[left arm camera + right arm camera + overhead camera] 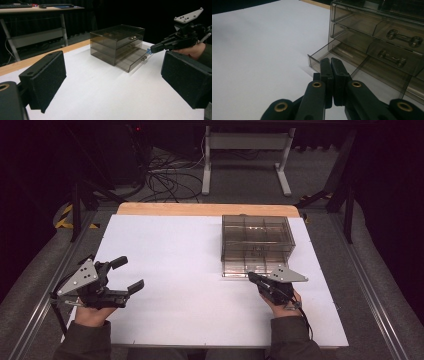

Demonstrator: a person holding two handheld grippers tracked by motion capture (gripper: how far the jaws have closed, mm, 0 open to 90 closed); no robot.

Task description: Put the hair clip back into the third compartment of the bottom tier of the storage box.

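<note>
I saw the smoky clear plastic drawer cabinet (257,240) standing on the white bench (175,270) toward its far right, bottom drawer (352,67) pulled out. My right hand-held gripper (253,278) sat clenched at that drawer's front. My left hand-held gripper (127,275) rested released, well apart near the left edge.

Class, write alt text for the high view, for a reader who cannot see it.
A smoky clear drawer unit sits on a white table, its bottom drawer pulled out toward the shut right tool. The open left tool is held at the table's left edge.
</note>
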